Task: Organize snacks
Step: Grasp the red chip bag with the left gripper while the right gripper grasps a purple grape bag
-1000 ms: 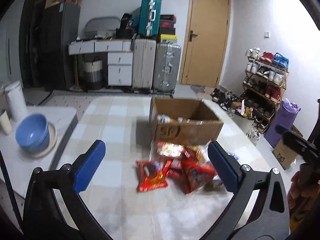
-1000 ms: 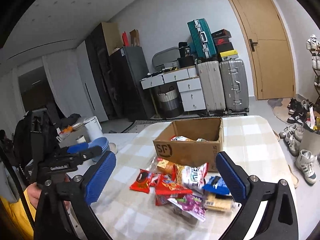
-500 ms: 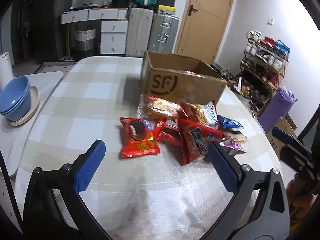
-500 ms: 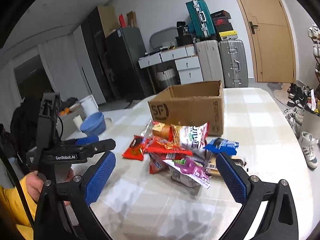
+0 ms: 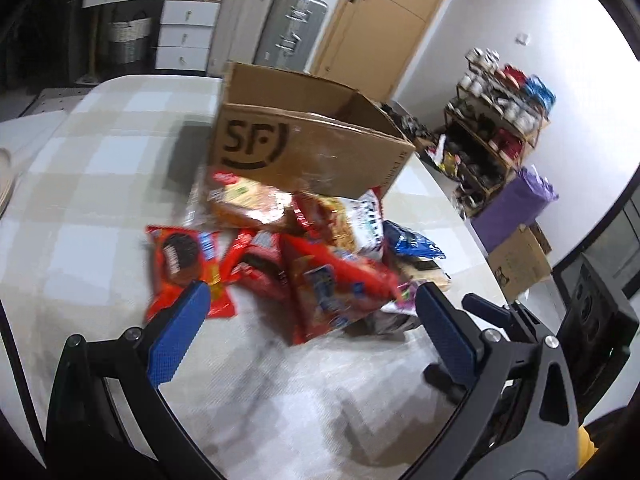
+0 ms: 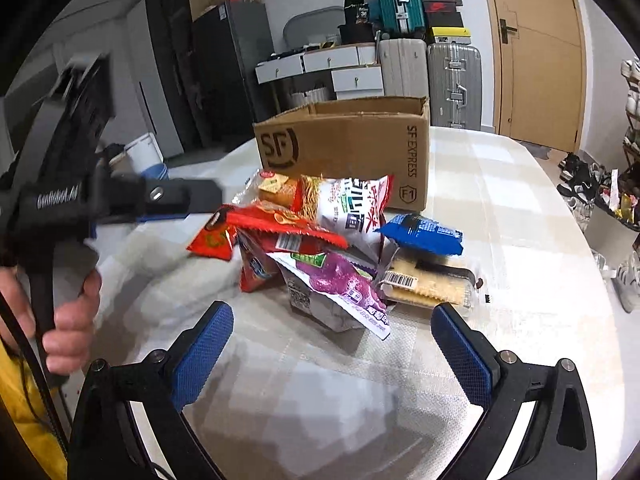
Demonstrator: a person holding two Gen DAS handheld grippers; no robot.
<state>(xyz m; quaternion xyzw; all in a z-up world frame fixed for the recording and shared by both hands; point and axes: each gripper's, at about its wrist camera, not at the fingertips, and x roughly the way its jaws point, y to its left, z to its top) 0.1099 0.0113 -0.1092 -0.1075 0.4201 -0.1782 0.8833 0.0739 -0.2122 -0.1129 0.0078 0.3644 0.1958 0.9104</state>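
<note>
Both grippers now lower, nearer snack pile (image 6: 320,240), fingers (image 6: 202,354) spread.

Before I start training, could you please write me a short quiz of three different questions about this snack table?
1. True or false: the left hand-held gripper is shut on a snack packet.
2. Which packet lies nearest the right hand-held gripper?
A. the purple packet
B. the blue packet
C. the red cookie packet
3. Fill in: the snacks lie piled on the table in front of the ____ printed "SF".

Key:
1. False; both grippers are open and hold nothing.
2. A
3. cardboard box
</note>
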